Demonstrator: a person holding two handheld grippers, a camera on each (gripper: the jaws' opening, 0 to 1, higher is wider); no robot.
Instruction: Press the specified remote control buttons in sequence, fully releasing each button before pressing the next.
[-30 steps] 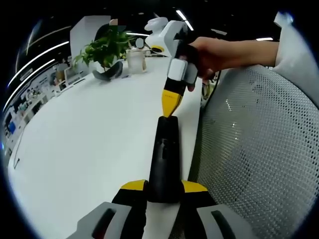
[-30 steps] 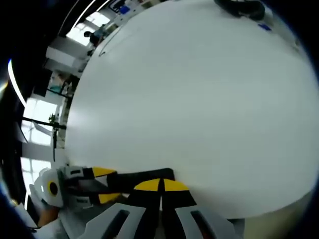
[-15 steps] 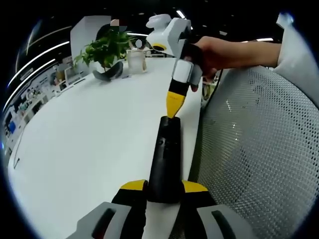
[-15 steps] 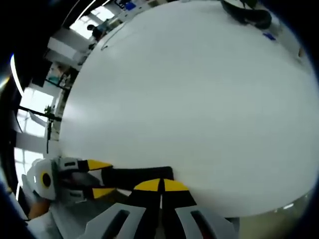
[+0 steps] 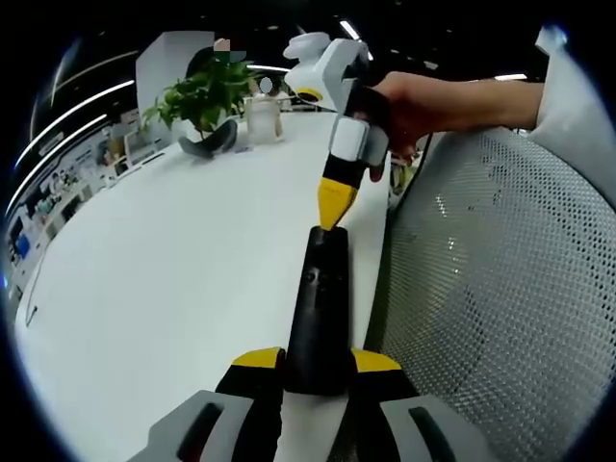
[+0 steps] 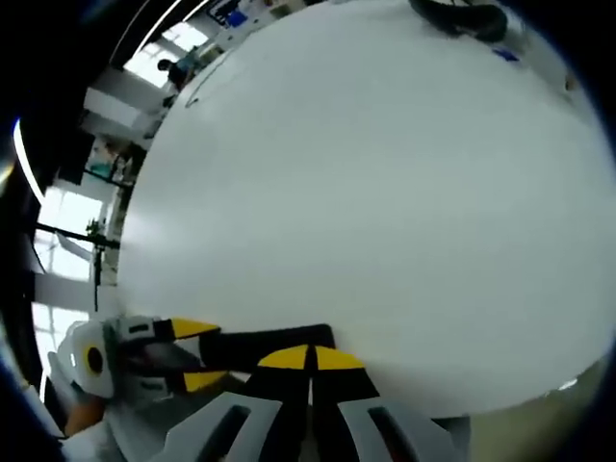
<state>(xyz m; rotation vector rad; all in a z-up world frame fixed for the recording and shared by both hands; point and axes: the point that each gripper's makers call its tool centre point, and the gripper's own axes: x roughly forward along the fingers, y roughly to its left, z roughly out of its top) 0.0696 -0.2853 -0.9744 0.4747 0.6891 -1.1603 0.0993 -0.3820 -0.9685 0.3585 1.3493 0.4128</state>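
Your remote control is a long, slim black bar lying near the edge of the white table. Its near end sits between your left gripper's yellow-tipped jaws, its far end pointing away along them.

- Left gripper view rides low, looking along the black remote and across the white tabletop toward a distant plant.
- Right gripper view sits close above the tabletop, facing down across it.
- Both views share the remote and the tabletop; each catches the other hand-held gripper.
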